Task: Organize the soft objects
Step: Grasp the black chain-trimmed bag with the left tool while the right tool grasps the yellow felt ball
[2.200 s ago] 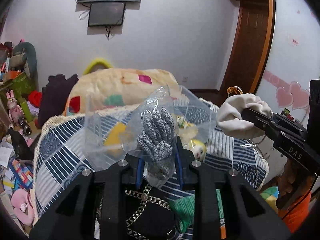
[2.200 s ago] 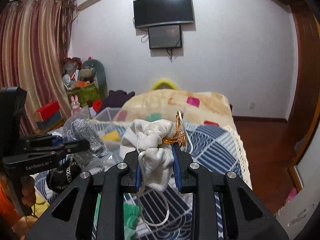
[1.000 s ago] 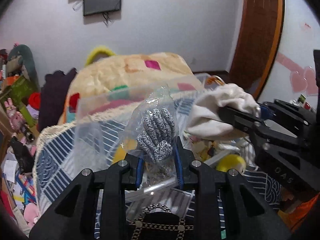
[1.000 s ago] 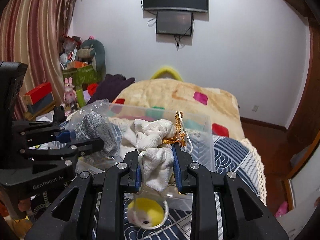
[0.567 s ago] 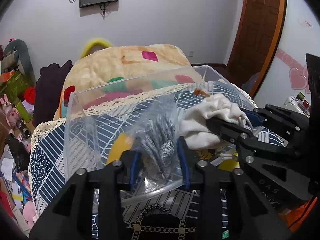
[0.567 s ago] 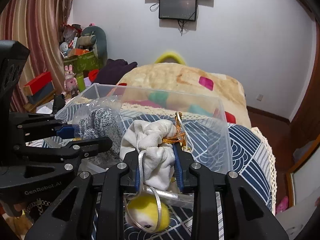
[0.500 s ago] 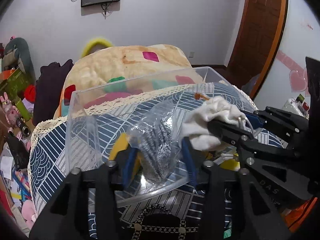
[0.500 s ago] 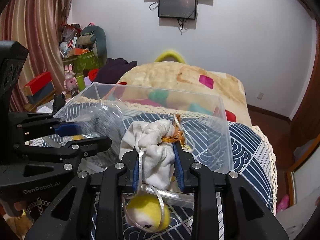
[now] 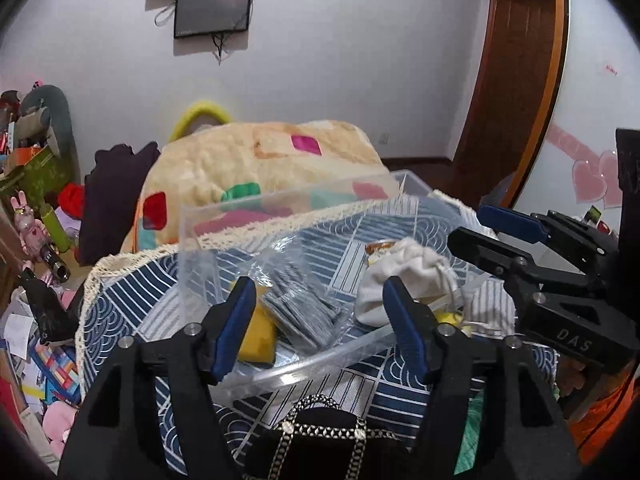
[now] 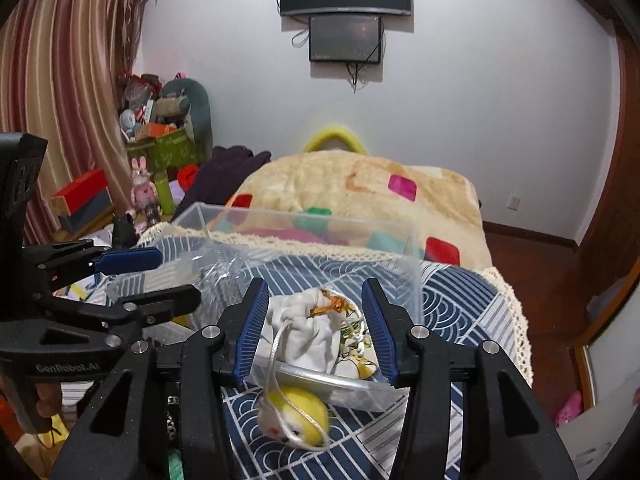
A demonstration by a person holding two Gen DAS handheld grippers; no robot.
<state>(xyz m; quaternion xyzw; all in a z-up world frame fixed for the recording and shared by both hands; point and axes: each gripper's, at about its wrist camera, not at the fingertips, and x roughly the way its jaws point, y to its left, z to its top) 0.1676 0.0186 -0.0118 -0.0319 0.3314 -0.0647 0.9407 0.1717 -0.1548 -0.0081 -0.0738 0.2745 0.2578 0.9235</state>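
Note:
A clear plastic bin (image 9: 280, 200) (image 10: 414, 248) stands on the blue patterned bedspread. Inside it lie grey gloves in a clear bag (image 9: 300, 308) (image 10: 224, 280) and a white drawstring pouch (image 9: 404, 280) (image 10: 308, 332). My left gripper (image 9: 320, 304) is open and empty just above the gloves. My right gripper (image 10: 314, 312) is open and empty over the pouch; it also shows in the left wrist view (image 9: 496, 228). A yellow plush toy (image 10: 296, 412) lies on the bed outside the bin's near wall, the pouch's cord across it.
A black bag with chain trim (image 9: 320, 440) lies below the left gripper. A cream blanket with coloured squares (image 10: 360, 188) is piled behind the bin. Toys and boxes (image 10: 160, 148) clutter the left side. A wooden door (image 9: 512, 80) stands at right.
Both grippers opened over the bin. The bagged gloves dropped from the left gripper and the white pouch dropped from the right gripper into the bin.

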